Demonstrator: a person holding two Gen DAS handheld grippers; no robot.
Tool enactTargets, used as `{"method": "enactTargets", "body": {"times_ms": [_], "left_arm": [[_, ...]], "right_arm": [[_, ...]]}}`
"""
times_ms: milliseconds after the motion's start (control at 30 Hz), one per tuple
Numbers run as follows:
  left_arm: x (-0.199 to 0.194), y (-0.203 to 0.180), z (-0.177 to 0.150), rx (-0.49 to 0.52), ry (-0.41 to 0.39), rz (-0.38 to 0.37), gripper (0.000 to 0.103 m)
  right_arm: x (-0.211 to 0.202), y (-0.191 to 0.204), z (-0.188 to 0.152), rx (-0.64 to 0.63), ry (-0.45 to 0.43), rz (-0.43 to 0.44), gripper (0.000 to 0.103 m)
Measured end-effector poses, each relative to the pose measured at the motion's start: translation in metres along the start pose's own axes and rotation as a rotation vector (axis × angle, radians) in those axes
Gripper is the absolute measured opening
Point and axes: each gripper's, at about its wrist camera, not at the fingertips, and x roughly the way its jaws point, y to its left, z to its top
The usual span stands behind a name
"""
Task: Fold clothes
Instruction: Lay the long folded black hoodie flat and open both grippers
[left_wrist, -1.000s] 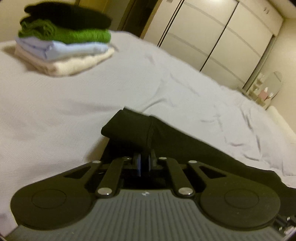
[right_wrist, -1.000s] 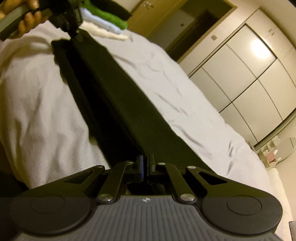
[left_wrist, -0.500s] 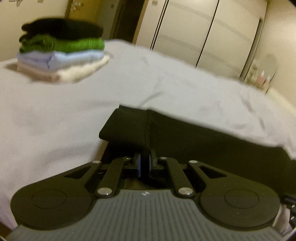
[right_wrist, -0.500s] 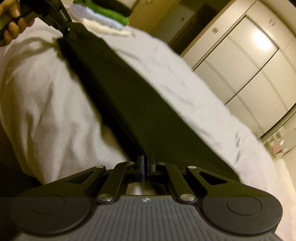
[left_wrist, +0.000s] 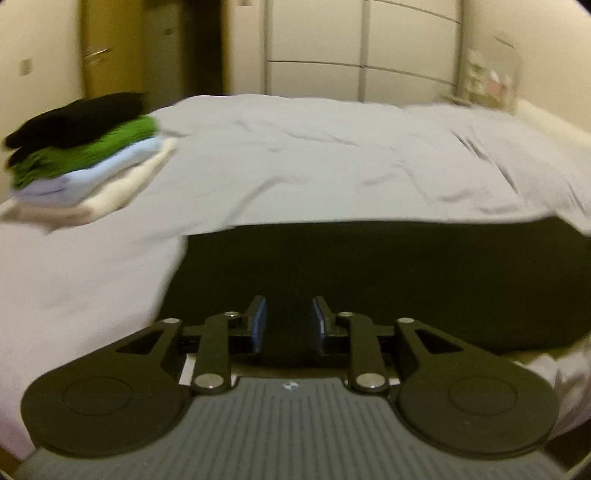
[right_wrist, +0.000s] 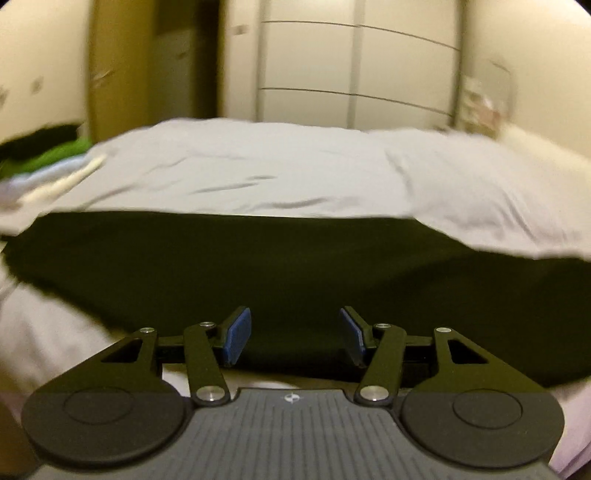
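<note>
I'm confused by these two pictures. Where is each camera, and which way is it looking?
Left wrist: sits on the left gripper, open, facing across the black garment and bed to the wardrobe.
Right wrist: sits on the right gripper, open, facing the same way.
Both show the garment, bed, wardrobe and folded pile.

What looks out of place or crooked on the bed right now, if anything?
Nothing stands out. The black garment lies flat along the near edge of the bed, with both the left gripper and right gripper open over it. The stack of folded clothes sits tidy, though blurred.
</note>
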Motion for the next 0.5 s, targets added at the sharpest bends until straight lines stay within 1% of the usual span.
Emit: {"method": "enactTargets", "body": {"times_ms": [33,100,167,200,233,300,333,400,433,500], "left_arm": [[0.009,-0.003,-0.003,0.003,0.027,0.014,0.029],[0.026,-0.009,-0.010,0.002,0.087,0.051,0.029],[0.019,-0.010,-0.007,-0.010,0.071,0.044,0.027],[0.014,-0.011,-0.004,-0.016,0.057,0.038,0.029],[0.015,-0.013,-0.004,-0.012,0.061,0.039,0.033],[0.020,-0.018,-0.006,0.003,0.080,0.045,0.038],[0.023,-0.021,-0.006,0.011,0.090,0.048,0.038],[0.026,-0.027,-0.007,0.023,0.107,0.065,0.038],[0.026,-0.030,-0.006,0.026,0.115,0.082,0.037],[0.015,-0.041,-0.001,0.051,0.116,0.095,0.038]], "right_arm": [[0.008,-0.011,-0.002,0.031,0.017,-0.016,0.060],[0.025,-0.031,-0.012,0.076,0.093,-0.068,0.060],[0.018,-0.043,-0.018,0.114,0.088,-0.087,0.060],[0.010,-0.046,-0.016,0.130,0.070,-0.093,0.061],[0.002,-0.049,-0.015,0.141,0.045,-0.092,0.062],[-0.008,-0.052,-0.014,0.156,-0.005,-0.081,0.069],[-0.007,-0.054,-0.015,0.159,-0.003,-0.078,0.071],[0.009,-0.058,-0.018,0.178,0.063,-0.086,0.071],[0.019,-0.061,-0.019,0.194,0.099,-0.092,0.071],[0.015,-0.061,-0.015,0.236,0.092,-0.102,0.072]]}}
